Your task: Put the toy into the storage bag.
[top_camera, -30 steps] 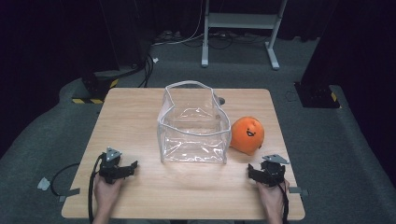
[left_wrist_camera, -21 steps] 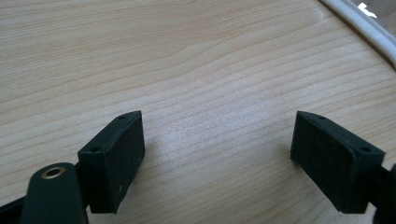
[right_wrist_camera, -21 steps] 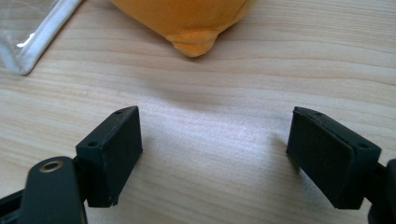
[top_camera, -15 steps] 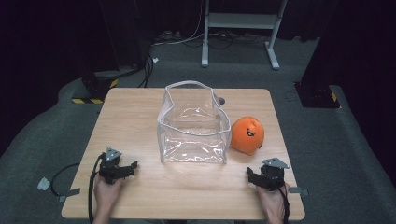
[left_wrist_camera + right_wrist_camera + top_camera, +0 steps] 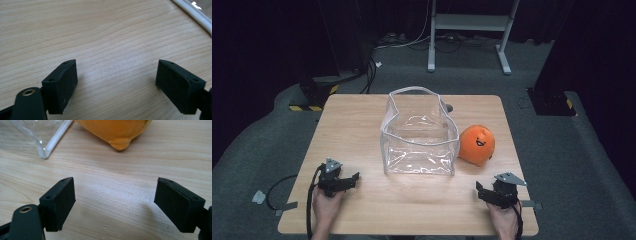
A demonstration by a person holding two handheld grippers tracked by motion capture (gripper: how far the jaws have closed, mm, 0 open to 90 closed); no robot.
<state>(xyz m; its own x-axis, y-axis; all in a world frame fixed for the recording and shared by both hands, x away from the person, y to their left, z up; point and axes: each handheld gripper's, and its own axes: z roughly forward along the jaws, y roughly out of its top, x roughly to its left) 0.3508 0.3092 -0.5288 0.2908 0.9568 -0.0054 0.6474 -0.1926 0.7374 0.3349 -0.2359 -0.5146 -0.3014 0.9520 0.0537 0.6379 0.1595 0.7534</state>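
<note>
A clear plastic bag (image 5: 420,137) with white trim and a handle stands open in the middle of the wooden table (image 5: 362,120). An orange plush fruit (image 5: 477,144) with a drawn face lies just right of it, and its underside (image 5: 115,131) fills the top of the right gripper view, beside the bag's corner (image 5: 47,142). My left gripper (image 5: 349,180) rests near the front left edge, open, nothing between its jaws (image 5: 116,82). My right gripper (image 5: 482,192) rests near the front right, open and empty (image 5: 115,203), a short way in front of the plush.
The bag's white rim (image 5: 190,12) crosses the top right corner of the left gripper view. A cable (image 5: 282,185) trails off the table's left edge. Grey carpet surrounds the table, with a white stand (image 5: 467,30) and black equipment behind.
The right gripper has slid a little back toward the front edge of the table. The left gripper, bag and plush stay where they were.
</note>
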